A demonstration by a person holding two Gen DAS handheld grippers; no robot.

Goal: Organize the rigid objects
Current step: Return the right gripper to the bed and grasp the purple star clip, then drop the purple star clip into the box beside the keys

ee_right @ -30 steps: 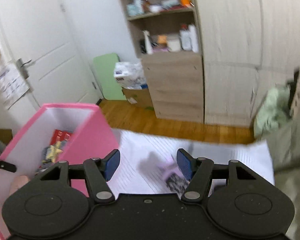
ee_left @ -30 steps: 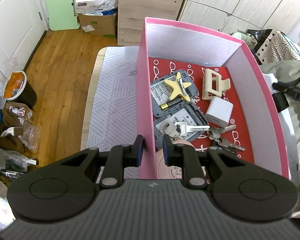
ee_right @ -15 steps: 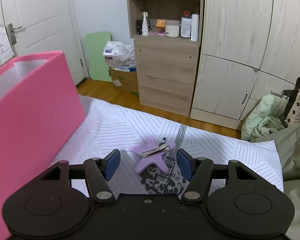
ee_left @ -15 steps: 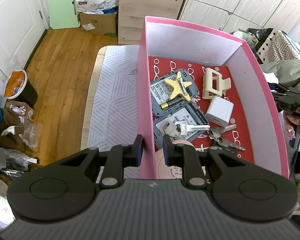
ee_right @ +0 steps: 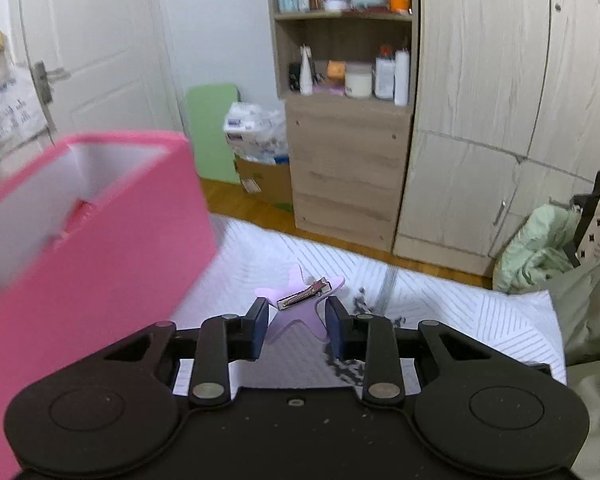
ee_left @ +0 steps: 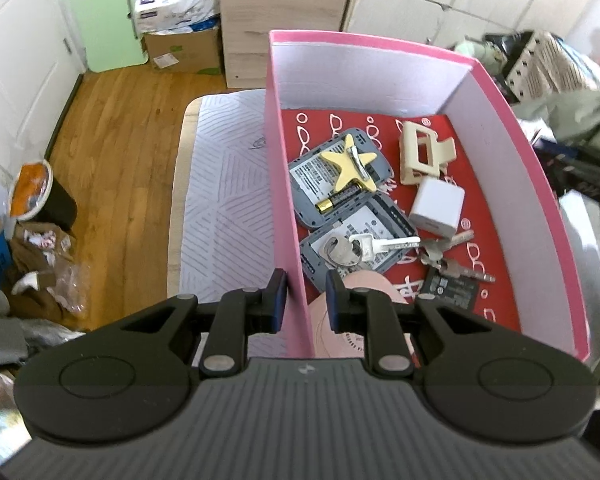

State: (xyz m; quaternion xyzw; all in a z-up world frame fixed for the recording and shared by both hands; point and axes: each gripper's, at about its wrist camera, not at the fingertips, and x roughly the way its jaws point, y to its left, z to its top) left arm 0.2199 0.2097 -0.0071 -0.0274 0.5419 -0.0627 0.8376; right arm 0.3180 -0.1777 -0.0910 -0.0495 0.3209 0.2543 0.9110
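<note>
Right gripper (ee_right: 297,318): jaws pinching purple star clip (ee_right: 300,300) at lower centre (metal clasp up). Left gripper (ee_left: 305,298): jaws clamp pink box (ee_left: 284,184) wall.

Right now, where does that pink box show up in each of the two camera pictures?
Left wrist view: the pink box fills the centre and right, seen from above, its near wall between the left tongs.
Right wrist view: it is at the left edge, blurred, seen from outside.
Shared landmark: the green board leaning on the wall.
</note>
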